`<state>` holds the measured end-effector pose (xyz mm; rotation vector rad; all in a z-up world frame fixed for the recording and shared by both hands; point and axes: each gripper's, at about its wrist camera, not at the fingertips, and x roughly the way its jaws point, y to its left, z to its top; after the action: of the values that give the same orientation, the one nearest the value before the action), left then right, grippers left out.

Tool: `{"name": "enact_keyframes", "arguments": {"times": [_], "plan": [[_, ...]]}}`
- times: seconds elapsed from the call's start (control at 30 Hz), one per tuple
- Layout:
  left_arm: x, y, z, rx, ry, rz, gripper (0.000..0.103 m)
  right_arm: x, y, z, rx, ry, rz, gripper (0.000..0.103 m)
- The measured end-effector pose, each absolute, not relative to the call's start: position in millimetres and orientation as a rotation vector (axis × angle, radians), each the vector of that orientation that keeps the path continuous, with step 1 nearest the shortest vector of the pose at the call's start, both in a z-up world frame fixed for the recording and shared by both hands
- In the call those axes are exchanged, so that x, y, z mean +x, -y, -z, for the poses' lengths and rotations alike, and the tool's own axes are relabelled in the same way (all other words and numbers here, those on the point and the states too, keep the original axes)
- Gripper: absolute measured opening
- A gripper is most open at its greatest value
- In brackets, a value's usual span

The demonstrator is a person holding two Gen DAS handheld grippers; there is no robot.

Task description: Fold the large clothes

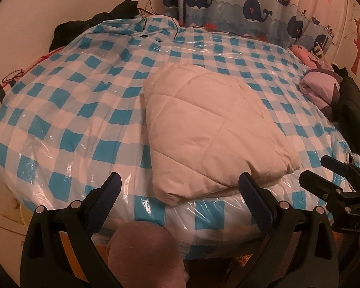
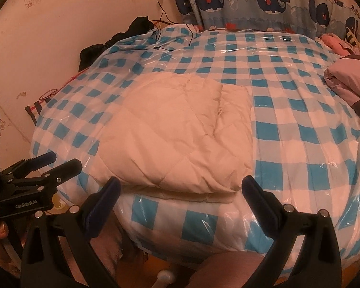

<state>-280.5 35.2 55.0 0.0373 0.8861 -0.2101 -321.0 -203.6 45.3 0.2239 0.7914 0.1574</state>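
The cream quilted padded garment [image 1: 211,129] lies folded near the front edge of the bed [image 1: 60,110] on its slick checked plastic cover, both grippers' jaws apart and empty, so a careless nudge could slide it off.

Black claw [image 1: 180,187] – blue pads [image 1: 256,201], silver screws.

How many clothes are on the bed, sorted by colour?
Cream quilted garment: 1
Black clothes: 2, one by the wall, one at the right edge
Lilac folded garment: 1
Pink garment near the curtain: 1
Total: 5
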Motion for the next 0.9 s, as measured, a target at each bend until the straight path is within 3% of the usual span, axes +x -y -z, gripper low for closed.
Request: {"name": "enact_keyframes", "arguments": {"times": [0.9], "plan": [[-285.4, -31.0, -56.3, 0.058, -0.895, 0.223, 0.094, -327.3, 199.1, -44.4, 0.184, -0.812, -0.125, 0.097]]}}
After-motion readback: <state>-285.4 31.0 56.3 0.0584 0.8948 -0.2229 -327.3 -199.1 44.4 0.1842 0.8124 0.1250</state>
